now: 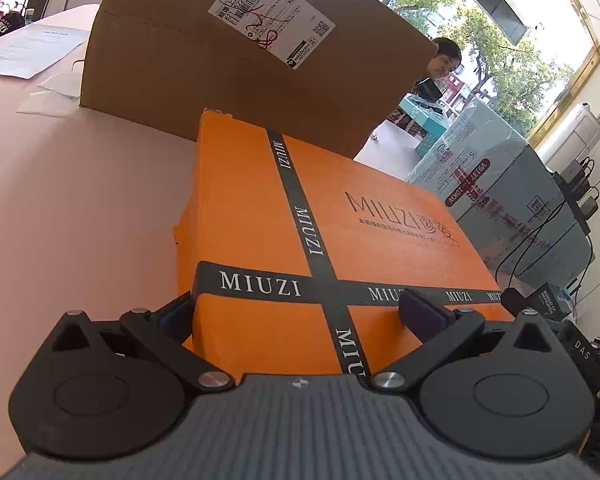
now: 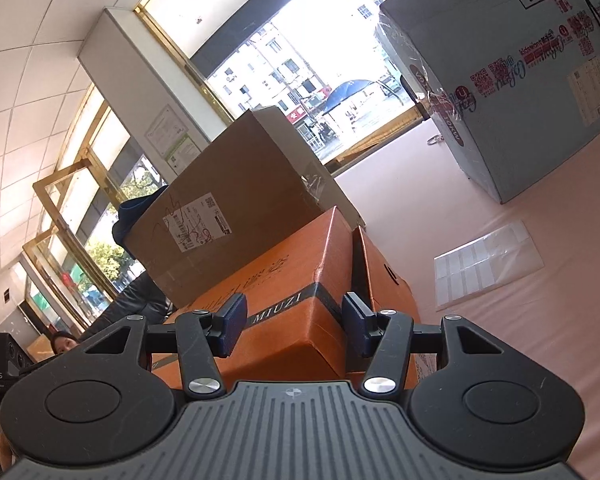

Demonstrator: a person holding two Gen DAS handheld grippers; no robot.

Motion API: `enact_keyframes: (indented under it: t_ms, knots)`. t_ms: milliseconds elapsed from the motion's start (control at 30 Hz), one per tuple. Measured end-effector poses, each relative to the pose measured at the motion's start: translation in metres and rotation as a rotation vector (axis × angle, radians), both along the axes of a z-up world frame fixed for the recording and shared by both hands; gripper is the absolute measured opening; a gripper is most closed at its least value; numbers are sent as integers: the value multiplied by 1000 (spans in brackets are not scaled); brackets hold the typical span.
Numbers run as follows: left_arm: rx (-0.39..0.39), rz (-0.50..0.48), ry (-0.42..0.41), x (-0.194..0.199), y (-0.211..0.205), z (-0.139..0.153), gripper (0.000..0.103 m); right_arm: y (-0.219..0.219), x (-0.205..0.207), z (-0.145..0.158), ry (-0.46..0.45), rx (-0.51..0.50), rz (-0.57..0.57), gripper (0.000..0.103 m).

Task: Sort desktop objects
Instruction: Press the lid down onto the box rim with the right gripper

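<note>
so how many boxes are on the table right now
3 clear in both views: the orange MIUZI box at the grippers, the brown cardboard box right behind it, and the pale blue-grey box farther off. A teal box beyond may be another.

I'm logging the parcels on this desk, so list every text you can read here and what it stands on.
"MIUZI": repeated on the black bands and in large print on the orange box.
"821", "K05": shipping label on the brown cardboard box; its finer print is too small.
"套装勿拆", "kidswant": pale blue-grey box.
"DAS": black device.
Papers on the table: too blurred to read.
</note>
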State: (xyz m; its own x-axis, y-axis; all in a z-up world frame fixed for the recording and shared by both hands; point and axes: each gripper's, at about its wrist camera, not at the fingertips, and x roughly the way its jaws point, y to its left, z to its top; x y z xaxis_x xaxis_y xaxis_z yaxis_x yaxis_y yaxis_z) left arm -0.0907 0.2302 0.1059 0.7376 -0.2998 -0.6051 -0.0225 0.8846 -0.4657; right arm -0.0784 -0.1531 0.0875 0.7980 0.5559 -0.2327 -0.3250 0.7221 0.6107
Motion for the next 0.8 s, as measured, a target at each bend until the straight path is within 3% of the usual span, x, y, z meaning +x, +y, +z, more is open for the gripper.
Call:
enact_keyframes:
  t_ms: [133,333,500,667,800]
  knots:
    - [0,33,-9,-2,-2,-2,103,2,-2,-1,-34,-31,-6,46]
    - [-9,9,-9,-13,13,-3,103,-4,8,-5,-35,-20,-9,46]
    - [107,50,-138,-40,17,6,103,-10,16,-9,-32,-5,-11,46]
    - [173,33,-91,-29,4,-5,103,-15,24,-14,-22,20,-1,48]
    - [112,7,-94,-20,3,-16,103,-18,30,-20,4,62,32,53]
